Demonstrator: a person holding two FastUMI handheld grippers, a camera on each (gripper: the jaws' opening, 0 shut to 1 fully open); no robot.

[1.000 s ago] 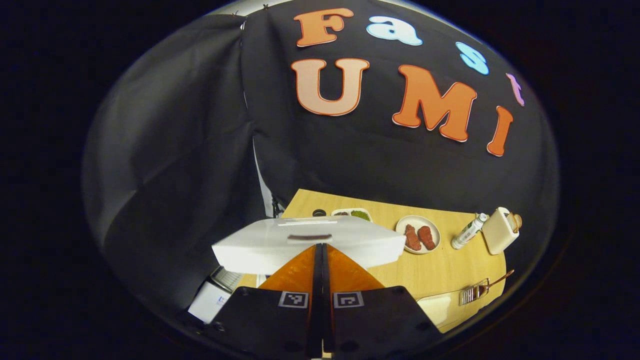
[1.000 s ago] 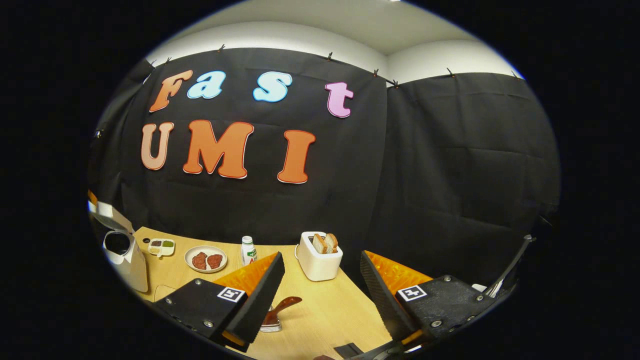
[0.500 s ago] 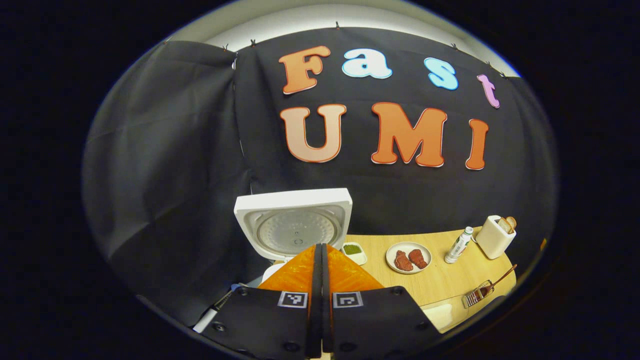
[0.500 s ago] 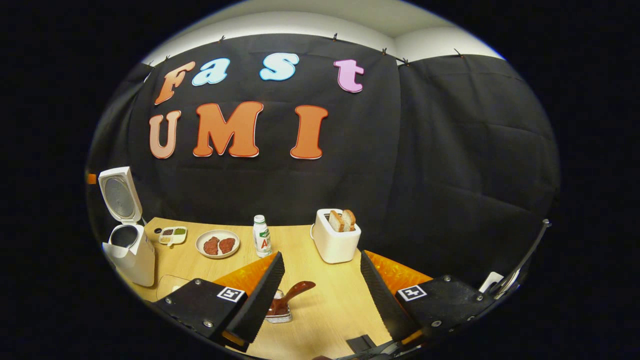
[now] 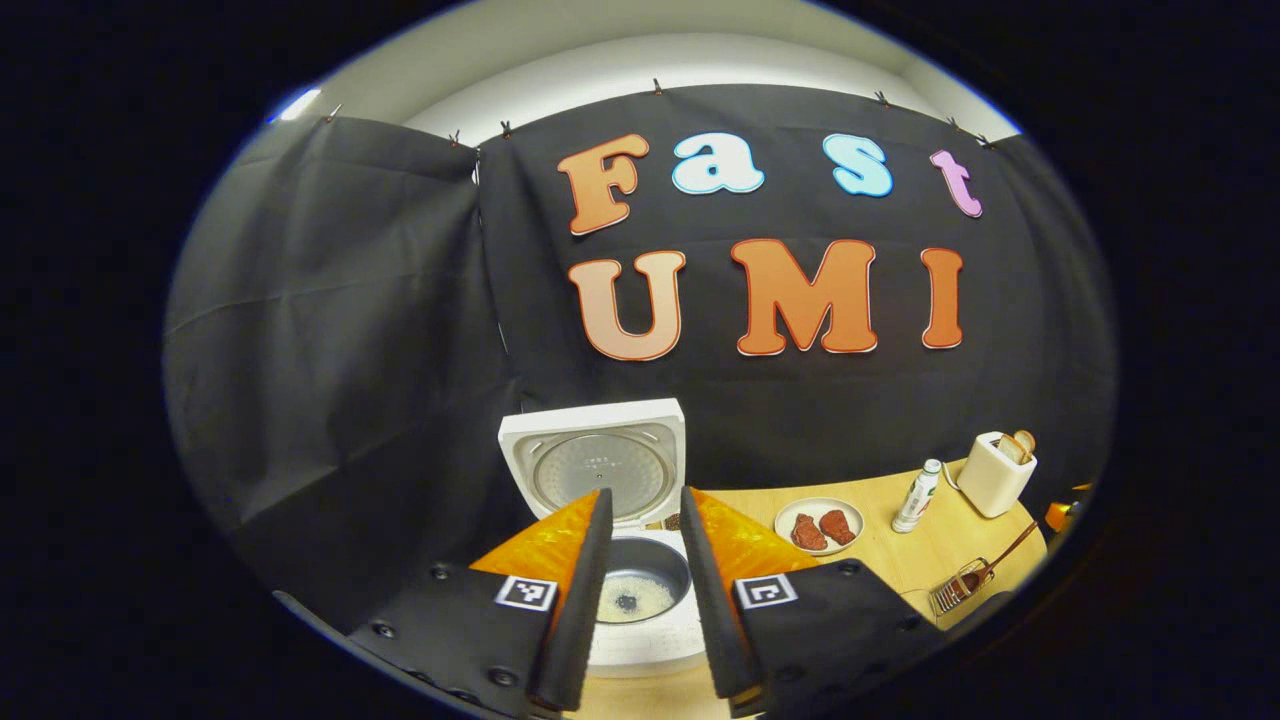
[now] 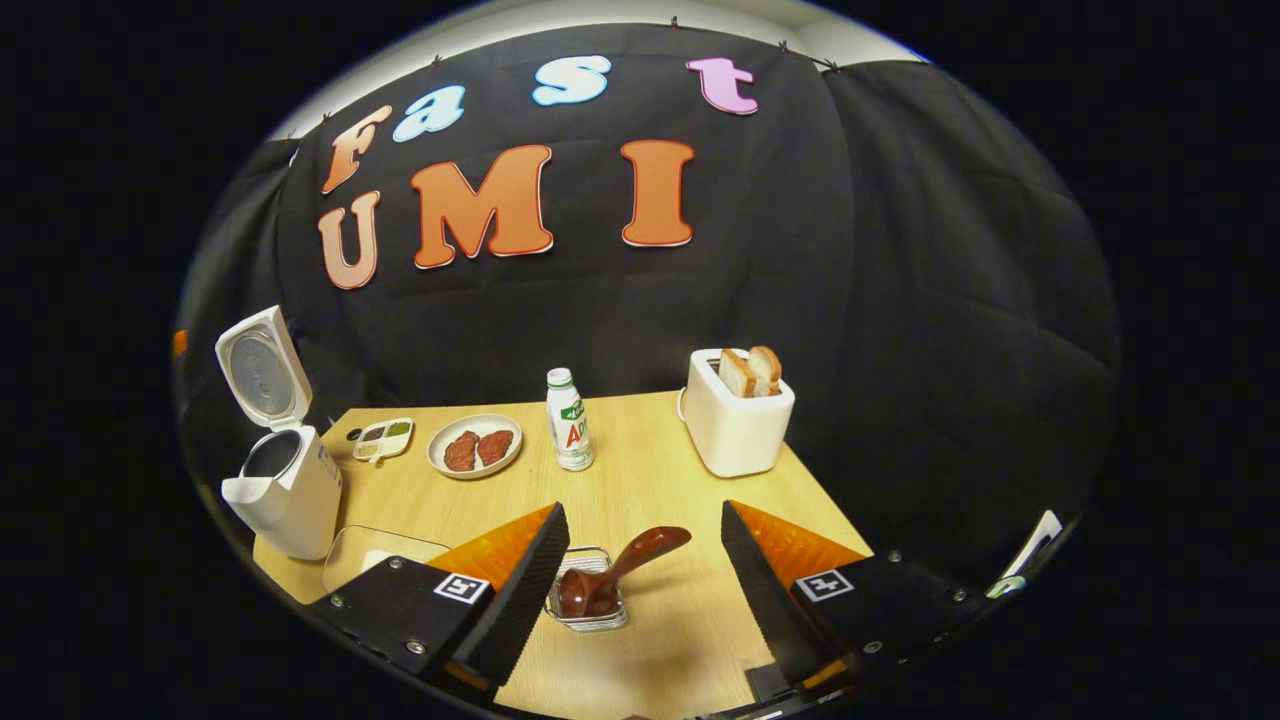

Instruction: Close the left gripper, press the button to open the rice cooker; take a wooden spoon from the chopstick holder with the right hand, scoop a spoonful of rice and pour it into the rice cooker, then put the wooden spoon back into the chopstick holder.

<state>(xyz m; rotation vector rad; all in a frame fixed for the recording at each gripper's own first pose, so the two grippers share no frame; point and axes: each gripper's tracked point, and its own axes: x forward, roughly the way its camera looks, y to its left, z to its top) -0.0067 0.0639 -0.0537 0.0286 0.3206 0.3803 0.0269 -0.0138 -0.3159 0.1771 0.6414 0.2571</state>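
Note:
The white rice cooker [image 5: 640, 640] stands on the table just ahead of my left gripper [image 5: 643, 495]. Its lid [image 5: 595, 465] is swung upright, and the dark inner pot [image 5: 640, 585] shows pale grains at the bottom. The left gripper is open and holds nothing; the pot shows between its fingers. In the right gripper view, a brown wooden spoon [image 6: 630, 560] leans in a small wire chopstick holder [image 6: 590, 605], bowl down and handle pointing right. My right gripper [image 6: 641, 510] is open just above and in front of it, touching nothing. The rice cooker [image 6: 290, 490] is at far left.
On the wooden table [image 6: 680, 470] are a clear rice container [image 6: 370, 550] beside the cooker, a small divided sauce dish [image 6: 382, 438], a plate of meat [image 6: 475, 447], a white bottle [image 6: 568, 405] and a white toaster [image 6: 735, 420] with bread.
The cooker lid has swung from nearly flat to fully upright. My left gripper has gone from shut to open and drawn back. The right gripper has tilted down over the spoon holder.

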